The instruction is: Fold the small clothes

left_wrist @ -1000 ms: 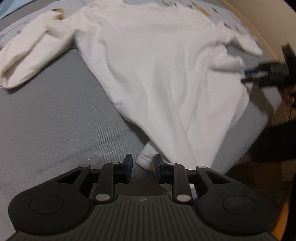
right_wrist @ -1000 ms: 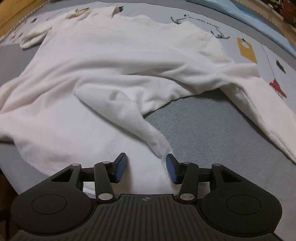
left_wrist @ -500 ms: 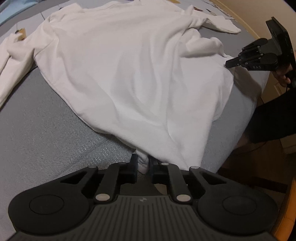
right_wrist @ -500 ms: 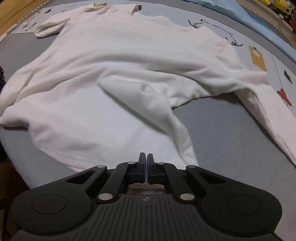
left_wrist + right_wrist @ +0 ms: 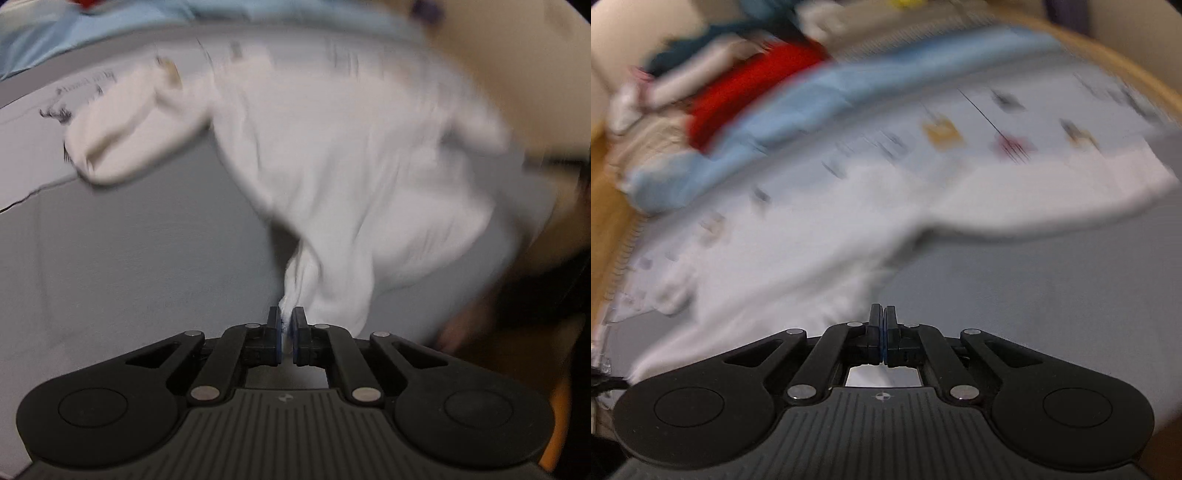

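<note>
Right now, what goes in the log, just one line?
step: lifting | left gripper: shut on white shirt | right gripper: shut on shirt hem | surface: grey bedsheet | views: blurred

Left gripper (image 5: 286, 320) jaws pinched nearly together, right gripper (image 5: 882, 319) jaws fully closed

Home setting, looks like a bedroom. Soft grey padded surface (image 5: 1052, 295), probably a bed or mat, fills the lower frame in both views. A pale printed sheet (image 5: 960, 122) with small colourful motifs covers its far part. Light blue bedding (image 5: 812, 99) runs across the upper middle of the right view. Heap of loose clothes (image 5: 738, 74), red, teal and beige, sits upper left. Wooden edge (image 5: 1137, 74) curves upper right. Both views heavily blurred.
</note>
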Motion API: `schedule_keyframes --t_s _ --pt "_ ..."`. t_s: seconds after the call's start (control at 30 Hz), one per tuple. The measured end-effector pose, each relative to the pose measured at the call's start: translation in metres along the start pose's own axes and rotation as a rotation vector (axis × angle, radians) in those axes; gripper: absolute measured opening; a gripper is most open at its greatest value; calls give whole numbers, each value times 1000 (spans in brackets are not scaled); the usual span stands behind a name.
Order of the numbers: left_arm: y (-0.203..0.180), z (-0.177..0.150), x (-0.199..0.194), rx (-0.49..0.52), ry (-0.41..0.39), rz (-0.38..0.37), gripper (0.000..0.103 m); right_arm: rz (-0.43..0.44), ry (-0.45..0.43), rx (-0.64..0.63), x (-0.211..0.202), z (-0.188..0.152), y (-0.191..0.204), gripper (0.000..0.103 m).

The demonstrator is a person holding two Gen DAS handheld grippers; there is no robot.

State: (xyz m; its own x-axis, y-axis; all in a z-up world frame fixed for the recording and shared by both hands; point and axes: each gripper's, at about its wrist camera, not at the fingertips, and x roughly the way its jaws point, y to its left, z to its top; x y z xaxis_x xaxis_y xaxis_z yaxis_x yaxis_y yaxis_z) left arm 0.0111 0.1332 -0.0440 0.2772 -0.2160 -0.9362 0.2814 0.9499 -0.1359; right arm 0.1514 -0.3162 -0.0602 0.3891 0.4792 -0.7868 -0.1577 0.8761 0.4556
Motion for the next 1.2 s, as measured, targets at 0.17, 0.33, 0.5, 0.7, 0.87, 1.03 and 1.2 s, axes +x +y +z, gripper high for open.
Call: schedule_keyframes --t_s 0.17,0.33,0.5,0.7,0.87,1.03,1.2 --pt "-15 6 22 86 86 46 8 -6 174 -187 57 -28 32 8" --pt "11 29 7 -103 -27 10 16 -44 169 -359 93 -44 77 43" --pt "-11 34 27 -21 20 -42 46 -97 213 -461 122 -54 90 45" --pt "-27 28 58 96 104 0 5 -83 218 -535 119 -66 93 6" --pt "-8 29 9 22 -91 -84 2 94 100 -362 62 -34 85 5" --pt "25 15 -34 -108 -258 -231 2 363 -163 28 -38 7 12 5" --pt "-7 4 30 120 68 -7 0 -76 172 -137 1 -25 -3 5"
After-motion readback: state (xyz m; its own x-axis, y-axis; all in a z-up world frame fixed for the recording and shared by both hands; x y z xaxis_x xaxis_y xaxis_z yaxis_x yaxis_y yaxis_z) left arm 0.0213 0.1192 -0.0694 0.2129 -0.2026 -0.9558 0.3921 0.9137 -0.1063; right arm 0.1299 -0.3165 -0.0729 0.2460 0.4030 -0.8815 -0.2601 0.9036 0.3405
